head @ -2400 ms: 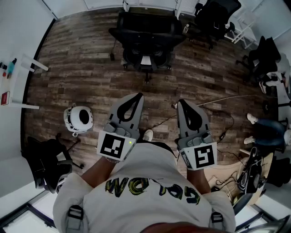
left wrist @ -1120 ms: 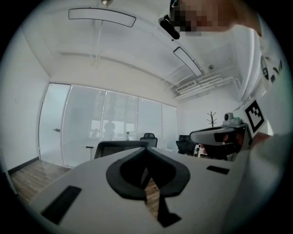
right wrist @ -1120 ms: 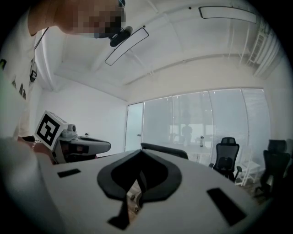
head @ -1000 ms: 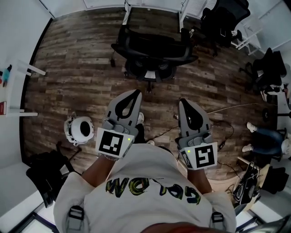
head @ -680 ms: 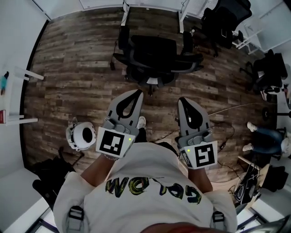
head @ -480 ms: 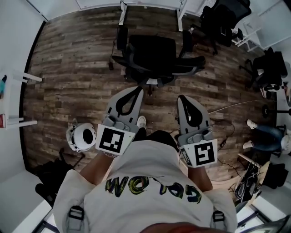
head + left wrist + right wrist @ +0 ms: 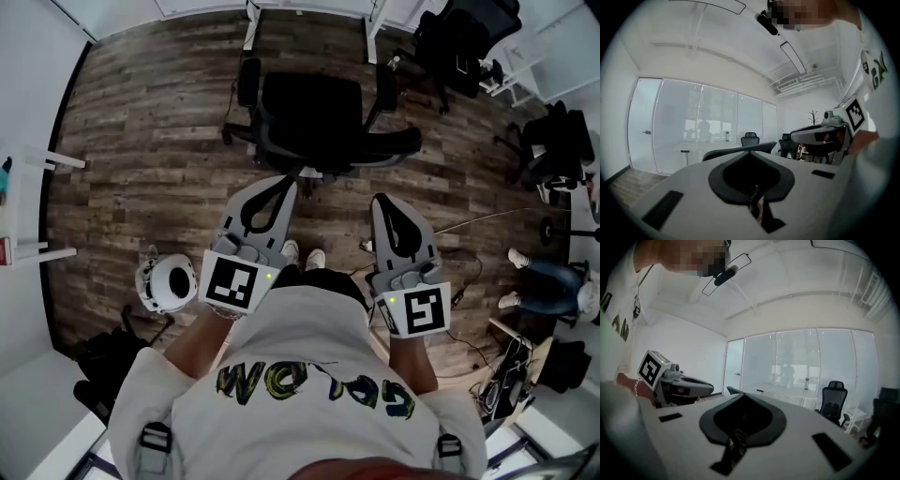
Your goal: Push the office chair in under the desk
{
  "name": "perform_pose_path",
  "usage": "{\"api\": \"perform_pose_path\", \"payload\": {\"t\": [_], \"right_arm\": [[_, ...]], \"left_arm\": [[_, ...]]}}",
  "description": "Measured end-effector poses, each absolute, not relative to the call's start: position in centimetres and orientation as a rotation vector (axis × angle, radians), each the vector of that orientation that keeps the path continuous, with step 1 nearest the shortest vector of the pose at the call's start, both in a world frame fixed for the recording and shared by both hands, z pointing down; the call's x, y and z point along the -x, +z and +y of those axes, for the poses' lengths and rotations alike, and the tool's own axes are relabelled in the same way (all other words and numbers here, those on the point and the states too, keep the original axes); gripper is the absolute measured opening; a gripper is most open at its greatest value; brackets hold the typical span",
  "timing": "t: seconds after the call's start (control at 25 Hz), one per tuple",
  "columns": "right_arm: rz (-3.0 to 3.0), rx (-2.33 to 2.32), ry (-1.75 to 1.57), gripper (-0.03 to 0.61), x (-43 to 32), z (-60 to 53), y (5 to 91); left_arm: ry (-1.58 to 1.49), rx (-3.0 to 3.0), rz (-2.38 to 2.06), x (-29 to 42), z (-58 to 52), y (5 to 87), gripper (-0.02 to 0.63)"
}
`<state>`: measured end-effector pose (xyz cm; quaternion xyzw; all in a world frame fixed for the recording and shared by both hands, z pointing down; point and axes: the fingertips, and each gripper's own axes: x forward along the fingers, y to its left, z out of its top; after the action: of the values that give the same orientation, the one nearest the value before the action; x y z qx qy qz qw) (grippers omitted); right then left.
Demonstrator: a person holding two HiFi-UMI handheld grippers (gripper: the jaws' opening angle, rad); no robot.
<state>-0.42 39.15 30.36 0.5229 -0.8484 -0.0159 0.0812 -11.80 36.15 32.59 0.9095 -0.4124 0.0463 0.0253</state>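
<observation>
On the wood floor (image 7: 159, 112), office chair (image 7: 314, 108) just ahead, left tongs (image 7: 283, 182), right tongs (image 7: 382, 200), both clenched.

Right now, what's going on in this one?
A person stands on the wood floor just behind a black office chair, with a gripper in each hand. The left gripper and the right gripper are both shut and empty, and both point at the chair's backrest. The left one's tip is very close to the chair, but contact can't be confirmed. The chair stands in front of the white desk legs, not yet pushed in under the desk.
</observation>
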Motion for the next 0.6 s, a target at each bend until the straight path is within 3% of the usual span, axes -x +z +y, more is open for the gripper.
{"api": "perform_pose_path", "payload": {"t": [0.32, 0.6], "right_arm": [[-2.396, -1.456, -0.125, 0.044, -4.6, 37.4, 33.8], [-2.184, -1.282, -0.235, 0.091, -10.1, 35.6, 38.5]], "left_arm": [[0.366, -2.827, -1.293, 12.2, 33.9, 35.7, 0.08], [0.84, -2.899, -1.299, 16.5, 31.2, 40.9, 0.12]]}}
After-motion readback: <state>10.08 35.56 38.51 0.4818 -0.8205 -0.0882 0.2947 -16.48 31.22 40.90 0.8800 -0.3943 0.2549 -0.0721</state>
